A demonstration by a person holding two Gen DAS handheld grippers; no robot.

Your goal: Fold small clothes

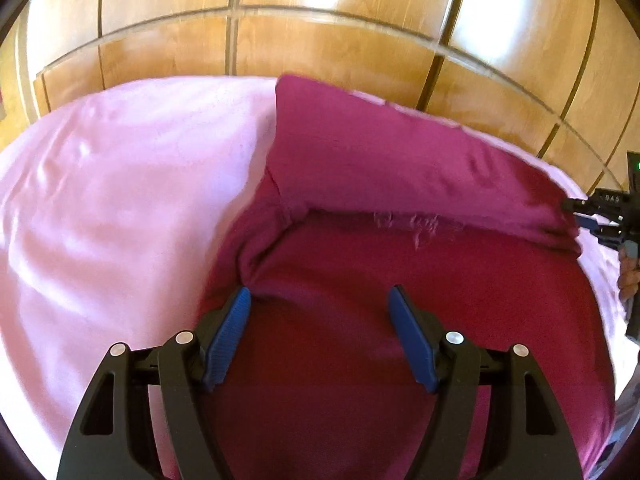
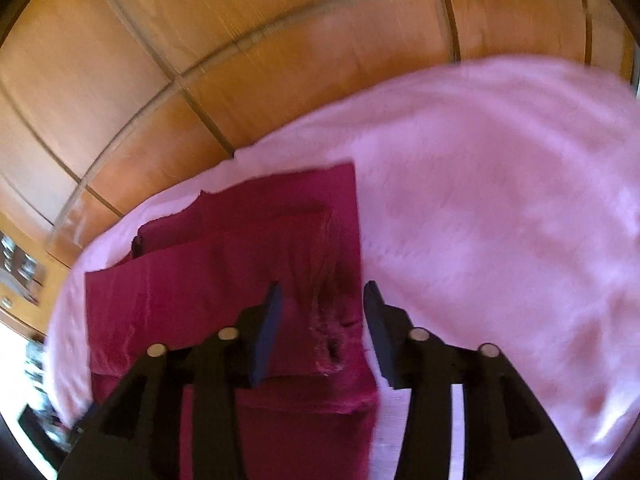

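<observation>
A dark magenta garment (image 1: 400, 264) lies partly folded on a pink sheet (image 1: 120, 200). Its far part is folded over toward me, making a flap (image 1: 380, 152) with a frayed patch at the fold edge. My left gripper (image 1: 320, 300) is open and empty, just above the garment's near left fold. In the right wrist view the garment (image 2: 224, 280) lies in folded layers. My right gripper (image 2: 322, 294) is open over its right edge, by a frayed hole (image 2: 332, 344). The right gripper also shows at the left view's right edge (image 1: 604, 216), at the flap's corner.
The pink sheet (image 2: 500, 220) covers the soft surface to the left and right of the garment. Wooden panelled cabinet doors (image 1: 320, 40) stand right behind it. Shelves with small items (image 2: 20, 272) show at the far left of the right wrist view.
</observation>
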